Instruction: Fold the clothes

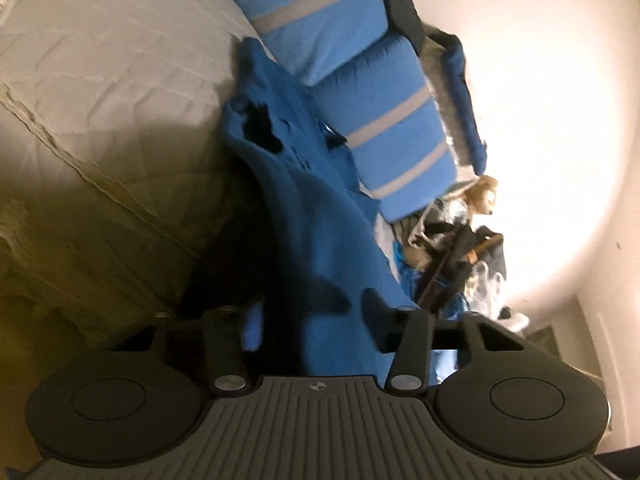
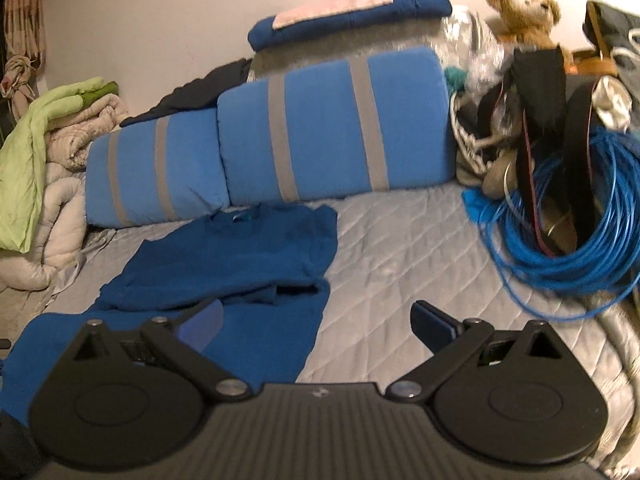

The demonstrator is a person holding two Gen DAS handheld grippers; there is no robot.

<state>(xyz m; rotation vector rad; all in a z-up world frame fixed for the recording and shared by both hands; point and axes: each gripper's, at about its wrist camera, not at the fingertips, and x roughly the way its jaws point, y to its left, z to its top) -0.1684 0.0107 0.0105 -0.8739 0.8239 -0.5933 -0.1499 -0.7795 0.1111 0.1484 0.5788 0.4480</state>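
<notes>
While the left claw (image 1: 312, 316) is clenching the blue shirt (image 1: 304, 184) on the bed (image 2: 400, 256), the right claw (image 2: 316, 322) is hovering released.

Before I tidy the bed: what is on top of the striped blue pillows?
A folded dark blue garment with something pale pink on it lies above the striped pillows, on a grey layer. What lies beneath that layer is hidden.

A bed with a grey quilted cover (image 2: 400, 248) stands against a plain pale wall (image 2: 160, 20), with blue grey-striped bolsters (image 2: 320, 128) along it.
</notes>
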